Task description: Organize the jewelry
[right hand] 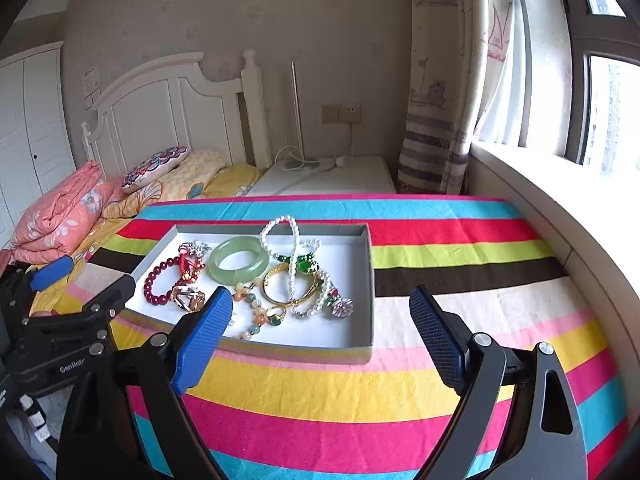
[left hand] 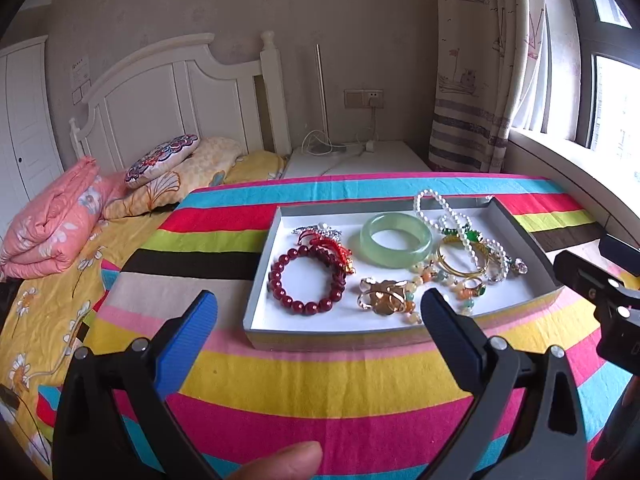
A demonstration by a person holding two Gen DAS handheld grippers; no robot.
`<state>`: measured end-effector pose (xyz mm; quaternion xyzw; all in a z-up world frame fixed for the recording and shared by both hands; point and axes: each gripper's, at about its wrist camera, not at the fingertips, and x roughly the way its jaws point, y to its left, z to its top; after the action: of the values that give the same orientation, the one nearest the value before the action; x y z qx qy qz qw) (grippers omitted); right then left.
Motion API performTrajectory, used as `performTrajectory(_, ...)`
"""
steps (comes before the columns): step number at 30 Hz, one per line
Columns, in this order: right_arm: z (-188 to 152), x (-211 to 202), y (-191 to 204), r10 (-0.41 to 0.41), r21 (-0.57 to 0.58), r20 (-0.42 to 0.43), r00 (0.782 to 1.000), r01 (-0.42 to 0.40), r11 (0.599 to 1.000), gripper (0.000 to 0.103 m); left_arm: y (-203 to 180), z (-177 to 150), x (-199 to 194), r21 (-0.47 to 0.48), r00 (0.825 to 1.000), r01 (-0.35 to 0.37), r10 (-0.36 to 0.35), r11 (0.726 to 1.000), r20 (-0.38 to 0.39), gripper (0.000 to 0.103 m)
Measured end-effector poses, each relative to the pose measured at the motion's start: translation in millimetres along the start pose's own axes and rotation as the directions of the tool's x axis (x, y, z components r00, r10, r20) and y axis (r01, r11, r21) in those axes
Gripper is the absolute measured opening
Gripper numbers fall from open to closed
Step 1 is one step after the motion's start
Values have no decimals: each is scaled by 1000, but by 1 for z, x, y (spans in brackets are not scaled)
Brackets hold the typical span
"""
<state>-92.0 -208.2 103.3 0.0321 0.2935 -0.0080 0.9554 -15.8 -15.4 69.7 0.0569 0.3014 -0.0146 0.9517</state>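
Note:
A shallow grey tray [left hand: 360,338] with a white floor lies on the striped cloth. In it are a red bead bracelet [left hand: 304,308], a green jade bangle [left hand: 396,259], a white pearl necklace [left hand: 424,202], a gold bangle [left hand: 460,273], a rose-gold cuff [left hand: 386,300] and a green-stone ring [left hand: 476,286]. My left gripper [left hand: 319,300] is open just short of the tray's front wall, with nothing between its blue pads. My right gripper [right hand: 321,295] is open too, empty, near the tray's front right corner [right hand: 370,344]. The jade bangle [right hand: 218,269] and the red bracelet [right hand: 158,300] appear in the right wrist view as well.
The striped cloth [right hand: 460,264] covers a flat surface with free room right of the tray. A bed with a pink quilt [left hand: 52,232] and pillows lies to the left. A white nightstand [left hand: 360,156] stands behind, and a window sill [right hand: 560,200] runs along the right. A thumb [left hand: 288,460] shows low.

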Motion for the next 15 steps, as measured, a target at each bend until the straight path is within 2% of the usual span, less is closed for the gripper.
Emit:
performTrajectory(4, -12, 16, 10, -18, -15, -26, 999, 18, 1000, 87, 3, -4, 5, -26, 1000, 16, -16, 1000, -14, 101)
performTrajectory(10, -24, 35, 16, -9, -25, -86, 996, 6, 1000, 87, -4, -9, 12, 1, 999, 0, 0, 1000, -40, 101)
performTrajectory(15, -26, 37, 25, -20, -72, -83, 996, 14, 997, 87, -4, -11, 14, -6, 998, 5, -5, 1000, -55, 101)
